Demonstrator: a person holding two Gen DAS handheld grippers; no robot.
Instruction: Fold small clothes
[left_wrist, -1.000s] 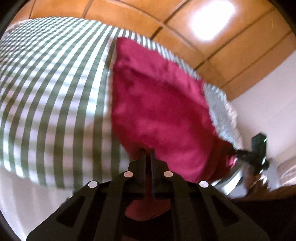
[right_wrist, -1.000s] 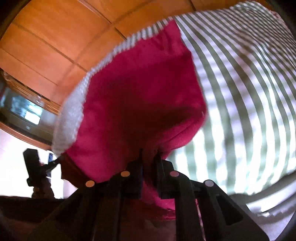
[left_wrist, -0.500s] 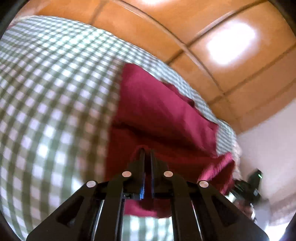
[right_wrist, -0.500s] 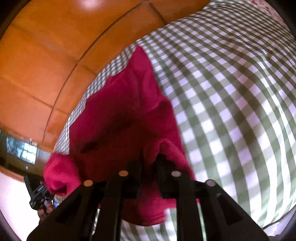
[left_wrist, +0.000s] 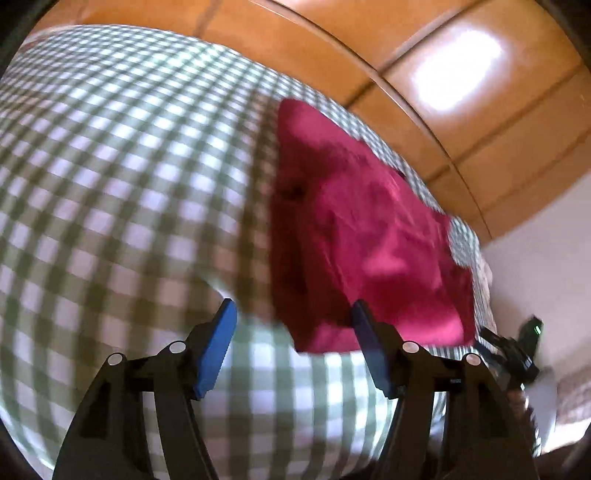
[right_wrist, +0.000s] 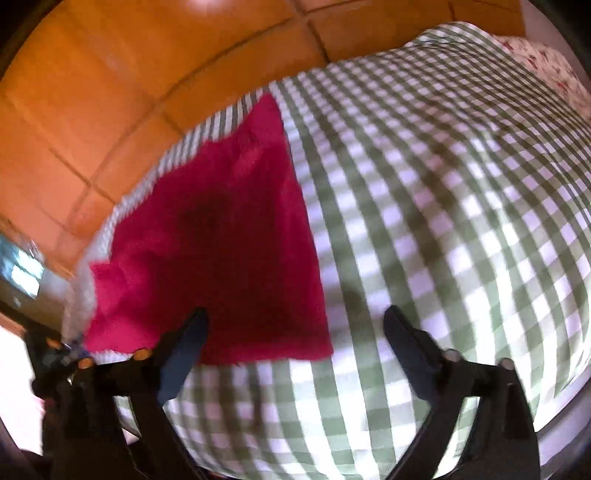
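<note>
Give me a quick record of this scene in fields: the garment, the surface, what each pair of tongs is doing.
garment: red cloth, lying on the bed
surface: green-and-white checked bedcover
left tongs: jaws just opened, apart, nothing pinched; cloth edge lies by the right finger
right tongs: jaws just opened, apart, cloth's near corner between them, not pinched
background: wooden panelling

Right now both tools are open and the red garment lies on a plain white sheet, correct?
Not quite. The sheet is green-and-white checked, not plain white; both wrist views show the pattern. The rest holds: the left tool and right tool have just been opening and now stand apart with nothing pinched, and the red garment lies on the sheet.
</note>
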